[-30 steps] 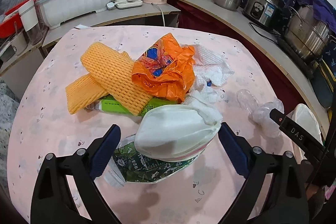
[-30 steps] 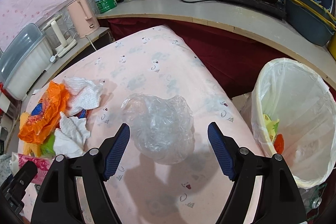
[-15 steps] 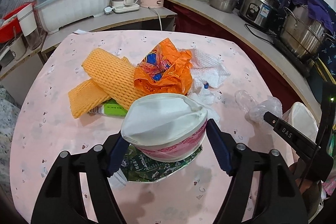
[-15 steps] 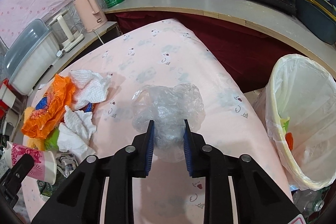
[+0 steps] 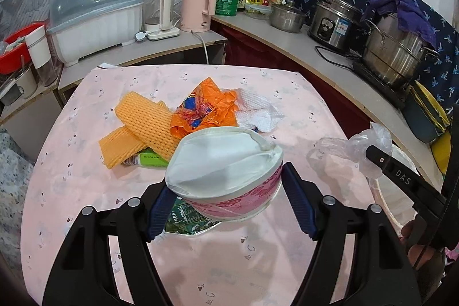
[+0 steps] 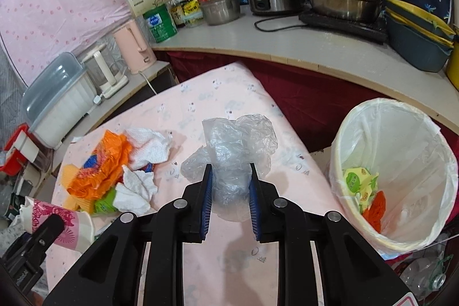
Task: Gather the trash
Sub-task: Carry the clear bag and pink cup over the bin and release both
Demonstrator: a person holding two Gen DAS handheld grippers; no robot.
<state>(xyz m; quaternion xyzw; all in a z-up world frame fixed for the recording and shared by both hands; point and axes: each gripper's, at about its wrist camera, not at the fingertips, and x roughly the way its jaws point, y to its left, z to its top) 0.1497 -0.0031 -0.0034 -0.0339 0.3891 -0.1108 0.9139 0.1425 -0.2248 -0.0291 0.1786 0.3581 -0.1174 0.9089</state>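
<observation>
Right gripper point(image 6: 230, 191) first: its blue pads are squeezed onto a crumpled clear plastic bag point(image 6: 235, 151), biting the wad near its lower part so the loose film billows up and away from the pads, and the bag looks clear of the pink-clothed counter point(image 6: 229, 263). A low pinch like that makes sense, since thin film slips unless it is bunched tight. Just to the right of that bag, off the counter's edge, stands the white-lined trash bin point(image 6: 396, 177), mouth tilted open toward the gripper with a few yellow and orange scraps already at the bottom, so the drop looks like a short swing away. Over to the left gripper point(image 5: 229, 205): its pads are clamped across a squashed paper cup point(image 5: 226, 162), white inside and pink-patterned outside, gripped wide across the rim, which has buckled flat under the squeeze. The cup rides above a green printed wrapper point(image 5: 186, 220) lying on the counter beneath it. Beyond the cup, the rest of the pile waits: two orange foam nets point(image 5: 143, 122), an orange plastic bag point(image 5: 206, 108), white paper towels point(image 5: 258, 113) and a green packet point(image 5: 146, 159), all heaped together and touching. Both loads look secured, with the bin the likely next stop.
</observation>
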